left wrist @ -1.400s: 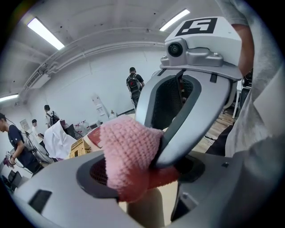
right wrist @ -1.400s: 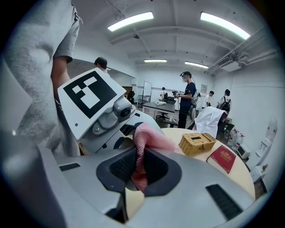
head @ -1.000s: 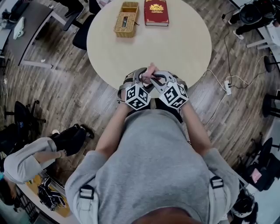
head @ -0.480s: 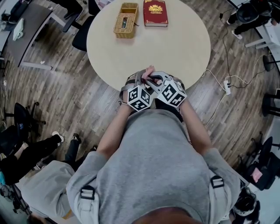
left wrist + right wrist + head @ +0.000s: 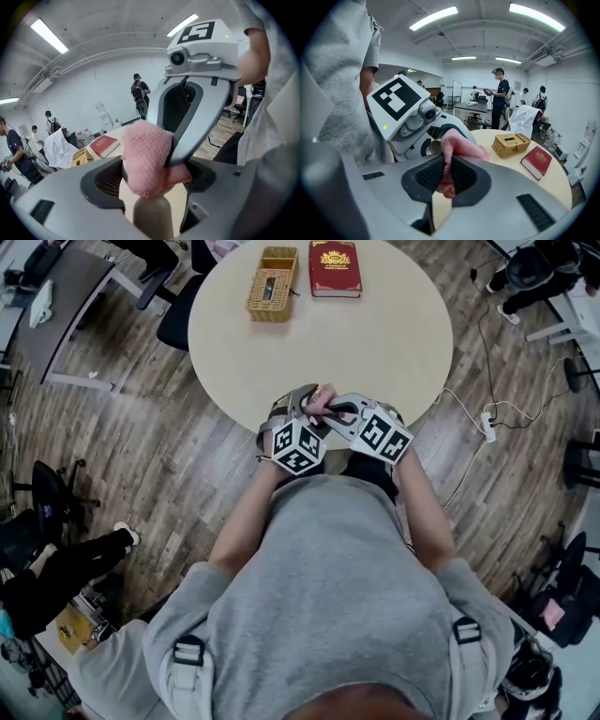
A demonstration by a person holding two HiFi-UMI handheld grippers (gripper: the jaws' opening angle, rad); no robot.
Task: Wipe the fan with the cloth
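Bright, even overhead light from ceiling tube lights (image 5: pixel 433 17), slightly blown out in both gripper views. Head view: shadows soft and faint; worktop (image 5: pixel 375 343) evenly lit. Gripper views: heavy fisheye bending, dark vignetted corners. Left gripper view: pink cloth (image 5: pixel 150 157) and beige fan handle (image 5: pixel 152 218) close up, soft-focused; background room sharper.

A round pale desk (image 5: pixel 375 343) stands on a grey-brown wood-plank floor (image 5: pixel 141 446). A wicker basket (image 5: pixel 270 282) and a red book (image 5: pixel 335 266) sit side by side at its far edge. At far left is a grey desk (image 5: pixel 61 285). To the right, a power strip (image 5: pixel 486 425) lies on the floor. The walls (image 5: pixel 93 89) are white, with strip lights (image 5: pixel 433 18) overhead.
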